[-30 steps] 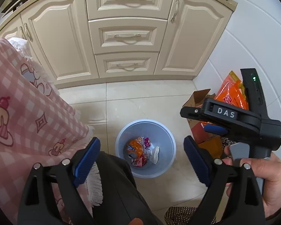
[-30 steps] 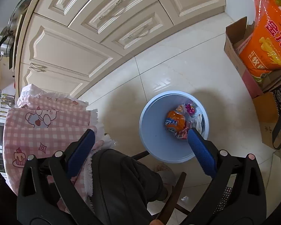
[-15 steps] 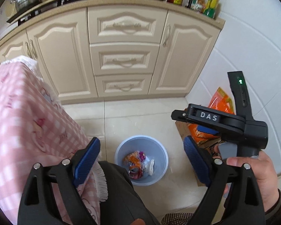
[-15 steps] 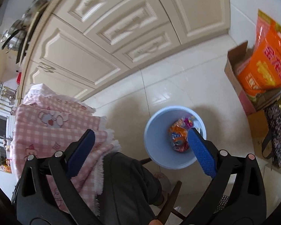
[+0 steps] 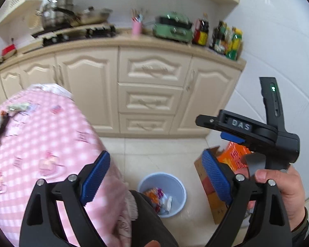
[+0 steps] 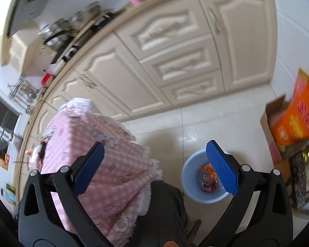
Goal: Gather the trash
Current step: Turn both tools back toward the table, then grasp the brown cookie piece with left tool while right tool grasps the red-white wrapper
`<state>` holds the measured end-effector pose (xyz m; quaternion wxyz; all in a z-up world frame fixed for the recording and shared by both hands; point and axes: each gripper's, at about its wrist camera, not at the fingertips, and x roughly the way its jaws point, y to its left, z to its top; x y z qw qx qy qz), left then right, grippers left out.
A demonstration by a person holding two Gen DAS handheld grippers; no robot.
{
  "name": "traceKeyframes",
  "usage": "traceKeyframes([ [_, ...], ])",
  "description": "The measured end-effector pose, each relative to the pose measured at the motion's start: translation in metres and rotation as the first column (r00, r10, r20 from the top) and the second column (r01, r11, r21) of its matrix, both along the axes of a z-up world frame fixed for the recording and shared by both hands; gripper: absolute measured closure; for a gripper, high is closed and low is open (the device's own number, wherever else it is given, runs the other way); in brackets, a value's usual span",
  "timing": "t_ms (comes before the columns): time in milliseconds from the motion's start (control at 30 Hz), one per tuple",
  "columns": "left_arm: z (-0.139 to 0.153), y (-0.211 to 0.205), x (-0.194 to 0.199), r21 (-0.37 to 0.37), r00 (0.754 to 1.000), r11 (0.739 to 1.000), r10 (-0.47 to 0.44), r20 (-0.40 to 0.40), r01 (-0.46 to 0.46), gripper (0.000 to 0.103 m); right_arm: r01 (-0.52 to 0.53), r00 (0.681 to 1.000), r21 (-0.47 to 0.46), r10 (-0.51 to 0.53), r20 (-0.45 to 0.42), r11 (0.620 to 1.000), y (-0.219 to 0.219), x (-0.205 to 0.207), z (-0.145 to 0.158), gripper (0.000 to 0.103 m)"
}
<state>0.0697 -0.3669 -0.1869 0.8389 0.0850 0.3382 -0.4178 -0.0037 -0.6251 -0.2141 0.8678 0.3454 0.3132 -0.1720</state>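
My left gripper is open and holds nothing, high above the floor. Far below it stands a light blue bin with an orange wrapper and other trash inside. My right gripper is also open and holds nothing; its black body shows at the right, held in a hand. The same bin sits under its right finger, with the trash in it. A table with a pink checked cloth bears blurred scraps at its far left end.
Cream cabinets and a worktop with pots and bottles line the back. A cardboard box with an orange bag stands against the right wall. A dark trouser leg lies between table and bin.
Both grippers have risen and tilted up. The bin now looks smaller and lower, and the worktop and the table's top have come into view. Both stay open.
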Motion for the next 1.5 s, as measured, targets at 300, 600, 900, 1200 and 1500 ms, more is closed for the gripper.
traceKeyframes([
  [300,0.052,0.082,0.013,-0.076,0.981,0.986,0.155,0.115,-0.147,0.010,-0.170,0.980,-0.158,0.184,0.073,0.973,0.081,0.034,0.067,0.006],
  [600,0.069,0.176,0.036,-0.117,0.918,0.935,0.353,0.180,-0.336,0.009,-0.308,0.930,-0.254,0.346,0.123,0.917,0.158,0.072,0.098,0.006],
  [900,0.075,0.259,0.068,-0.133,0.837,0.862,0.507,0.206,-0.490,0.009,-0.438,0.861,-0.314,0.493,0.123,0.842,0.239,0.128,0.111,0.006],
  [1200,0.066,0.322,0.112,-0.082,0.797,0.813,0.581,0.164,-0.576,0.009,-0.585,0.798,-0.263,0.603,-0.015,0.767,0.305,0.195,0.105,0.006],
  [1500,0.015,0.334,0.170,0.041,0.812,0.814,0.574,0.105,-0.580,0.009,-0.657,0.752,-0.227,0.647,-0.127,0.719,0.327,0.231,0.078,0.006],
])
